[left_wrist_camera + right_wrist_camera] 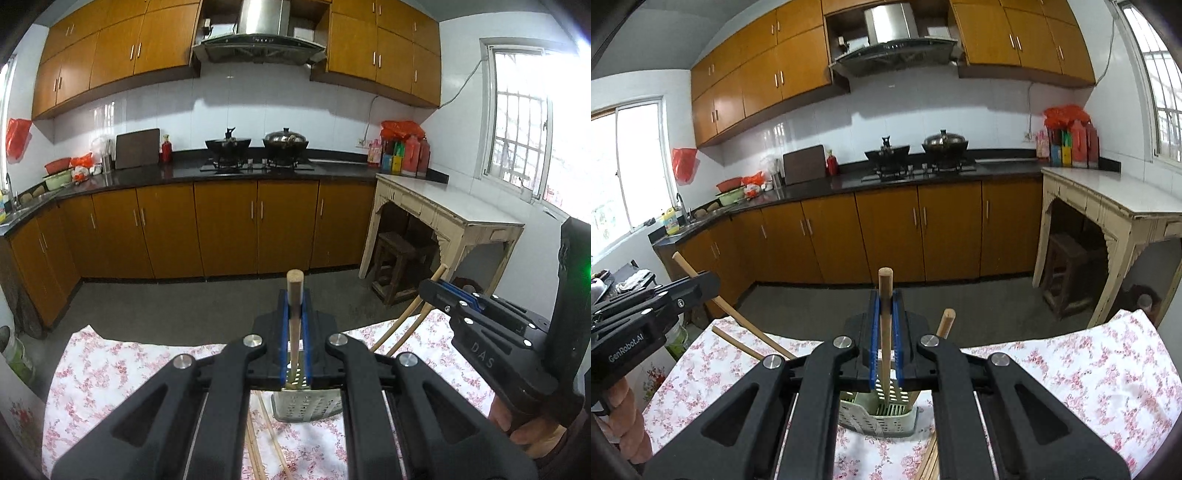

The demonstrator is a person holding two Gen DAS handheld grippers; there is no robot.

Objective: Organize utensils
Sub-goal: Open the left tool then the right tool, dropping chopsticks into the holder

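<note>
My left gripper [294,295] is shut on the wooden handle of a slotted metal spatula [306,404], whose blade hangs just above the floral cloth. My right gripper [885,295] is shut on a wooden-handled utensil [885,317] that stands upright in a pale green utensil holder [877,415]. A second wooden handle [946,323] leans in the holder to the right. The right gripper also shows in the left wrist view [439,291], and the left gripper in the right wrist view [701,284]. Loose chopsticks [269,439] lie on the cloth.
The table [1071,369] with the floral cloth is below both grippers. Beyond it are the kitchen floor, brown cabinets [225,229], a stove with two pots [258,147], and a white side table [443,206] with a stool under it at the right.
</note>
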